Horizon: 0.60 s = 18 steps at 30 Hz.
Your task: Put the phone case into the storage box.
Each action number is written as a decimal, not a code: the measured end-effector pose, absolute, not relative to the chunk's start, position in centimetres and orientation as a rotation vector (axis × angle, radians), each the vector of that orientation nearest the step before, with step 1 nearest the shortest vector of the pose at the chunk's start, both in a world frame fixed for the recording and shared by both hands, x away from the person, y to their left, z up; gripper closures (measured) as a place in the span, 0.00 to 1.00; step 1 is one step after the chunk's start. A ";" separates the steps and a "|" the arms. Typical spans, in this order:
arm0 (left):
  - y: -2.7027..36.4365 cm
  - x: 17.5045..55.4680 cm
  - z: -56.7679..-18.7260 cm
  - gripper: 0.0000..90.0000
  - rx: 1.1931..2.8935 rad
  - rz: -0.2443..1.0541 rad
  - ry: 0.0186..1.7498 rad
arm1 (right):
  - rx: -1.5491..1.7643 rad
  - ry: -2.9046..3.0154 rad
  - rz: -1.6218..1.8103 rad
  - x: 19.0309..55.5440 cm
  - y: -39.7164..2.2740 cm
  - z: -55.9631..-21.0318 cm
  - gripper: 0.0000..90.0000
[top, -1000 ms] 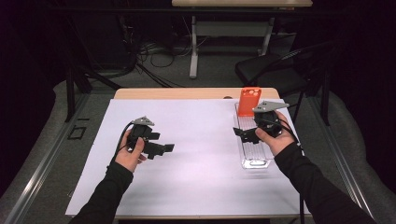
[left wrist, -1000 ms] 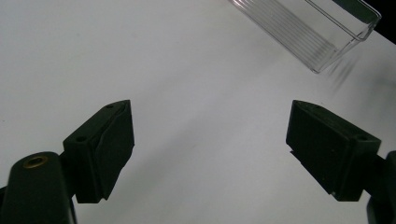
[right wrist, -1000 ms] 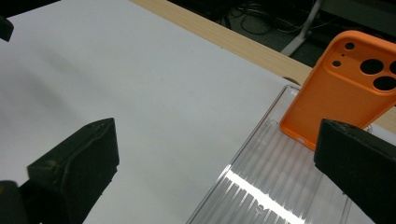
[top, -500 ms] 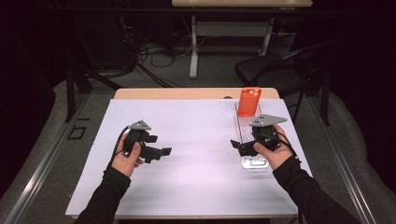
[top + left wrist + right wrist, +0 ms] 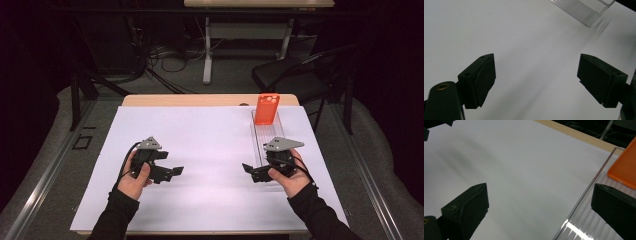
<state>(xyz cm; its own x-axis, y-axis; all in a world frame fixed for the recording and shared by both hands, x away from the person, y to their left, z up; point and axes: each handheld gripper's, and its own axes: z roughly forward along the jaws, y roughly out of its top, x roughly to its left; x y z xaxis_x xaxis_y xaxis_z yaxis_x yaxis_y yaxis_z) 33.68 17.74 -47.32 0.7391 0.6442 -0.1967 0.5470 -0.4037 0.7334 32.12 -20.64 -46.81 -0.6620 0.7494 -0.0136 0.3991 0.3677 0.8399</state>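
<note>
a person at a white-covered table (image 5: 210, 150) holds a two-jaw gripper in each hand, both pointed inward across the sheet. the left gripper (image 5: 172, 171), seen from above in the left hand (image 5: 134, 176), hangs over bare white sheet with its jaws spread wide and nothing between them; in the left gripper view the two black pads (image 5: 482, 75) stand far apart over plain white surface, and a corner of the clear ribbed tray (image 5: 584, 10) lies well beyond the fingertips, up and to the right. the right gripper (image 5: 251, 171), held in the right hand (image 5: 290, 176), sits at the near end of that tray (image 5: 265, 137), its tips reaching off the tray's left edge toward the middle of the table. its jaws too stand wide apart and grip nothing: in the right gripper view one pad (image 5: 471, 206) hovers over white sheet, the other over the tray's ribbed floor (image 5: 584, 225), so the tray's long clear wall runs between the fingers without touching either. an orange case (image 5: 624, 170) stands upright at the tray's far end, ahead of the right-hand pad and apart from it; in the high view the orange case (image 5: 266, 108) is well beyond both grippers.
</note>
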 end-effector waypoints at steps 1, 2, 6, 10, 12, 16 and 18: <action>17.8 33.6 -47.3 0.17 2.098 0.149 0.893 | 0.999 2.240 1.211 32.0 -20.6 -46.9 0.01; 17.8 33.5 -47.4 0.17 2.098 0.147 0.887 | 0.999 2.240 1.216 31.8 -20.6 -47.0 0.01; 17.9 33.4 -47.8 0.17 2.089 0.139 0.890 | 0.993 2.235 1.233 31.3 -20.3 -47.7 0.02; 18.0 33.3 -48.1 0.17 2.085 0.137 0.882 | 0.982 2.240 1.236 30.8 -20.0 -48.4 0.02; 18.0 33.2 -48.2 0.17 2.087 0.137 0.874 | 0.981 2.247 1.240 30.5 -19.9 -48.7 0.02; 18.1 33.1 -48.2 0.17 2.082 0.137 0.871 | 0.991 2.242 1.271 30.1 -19.4 -49.2 0.03; 18.1 33.0 -48.2 0.17 2.079 0.137 0.866 | 0.983 2.239 1.277 29.9 -19.2 -49.4 0.03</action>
